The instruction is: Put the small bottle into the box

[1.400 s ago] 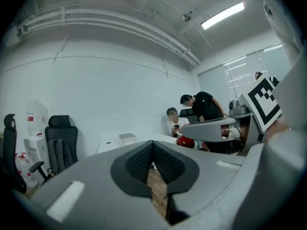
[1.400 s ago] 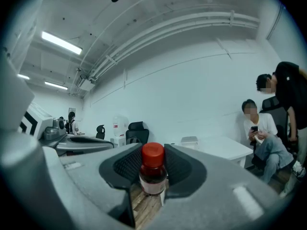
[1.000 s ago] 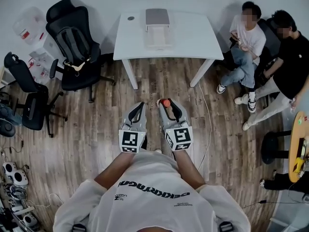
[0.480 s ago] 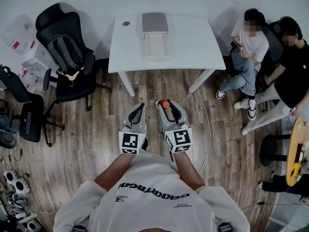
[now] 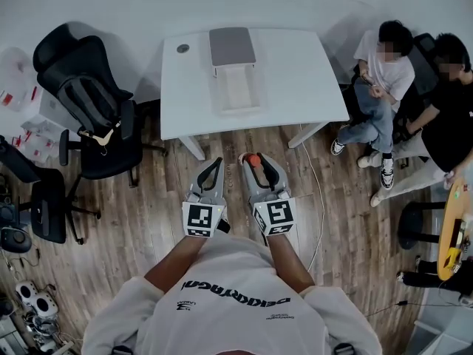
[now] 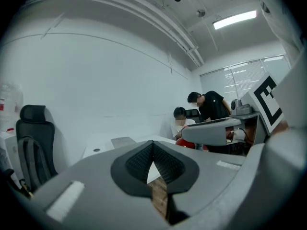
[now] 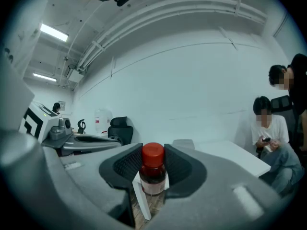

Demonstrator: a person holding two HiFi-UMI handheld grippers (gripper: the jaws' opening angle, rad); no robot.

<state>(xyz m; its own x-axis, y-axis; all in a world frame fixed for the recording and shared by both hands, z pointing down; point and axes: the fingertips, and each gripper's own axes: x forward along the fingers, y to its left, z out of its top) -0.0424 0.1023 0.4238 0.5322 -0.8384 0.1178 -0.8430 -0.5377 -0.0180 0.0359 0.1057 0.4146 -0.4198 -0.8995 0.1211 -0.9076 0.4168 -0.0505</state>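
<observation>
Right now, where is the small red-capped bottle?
The small red-capped bottle is clamped upright between the right gripper's jaws, over the wooden floor just short of the white table, near the head view's centre.

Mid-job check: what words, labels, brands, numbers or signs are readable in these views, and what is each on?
None reads clearly.
Shirt: white lettering, seen upside down, not legible.
Small bottle: label too blurred.
Left marker cube and right marker cube: square black-and-white patterns, no words.
Plastic bin: red labels, too small.
</observation>
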